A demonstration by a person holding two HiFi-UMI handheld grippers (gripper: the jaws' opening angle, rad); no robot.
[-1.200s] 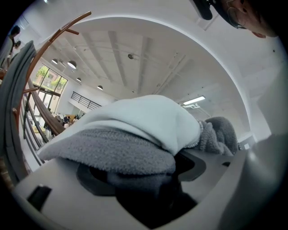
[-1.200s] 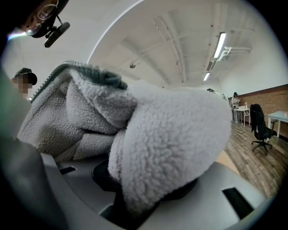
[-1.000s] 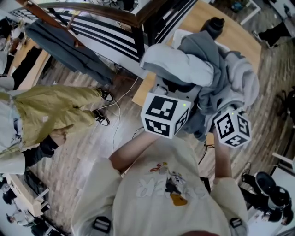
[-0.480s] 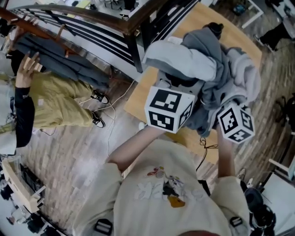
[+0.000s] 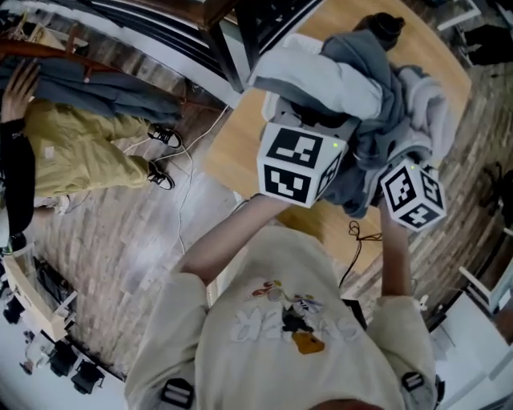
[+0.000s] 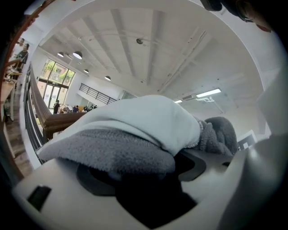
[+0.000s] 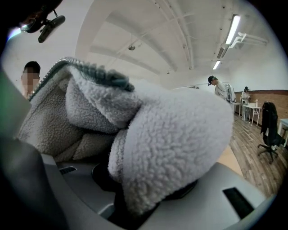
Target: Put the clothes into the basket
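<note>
Right gripper view, tool (image 7: pixel 146 197) clamping clothes (image 7: pixel 180 134)

We bring the bundle of clothes (image 5: pixel 377 96) further over the bench (image 5: pixel 232 152). A second ago only a strip of the wooden top shows beside it; now bare wood spreads to its left and below it. The left tongs (image 5: pixel 309 132) and right tongs (image 5: pixel 399 172) travel with it, and their marker cubes sit slightly higher in the head view. The dark railing (image 5: pixel 216 12) slides up to the top edge. The bystander in olive trousers (image 5: pixel 80 148) shifts up and left, and a hand (image 5: pixel 18 84) now lies against the dark hanging garments (image 5: pixel 104 84), where none shows at first. The black objects at lower right leave the view.
</note>
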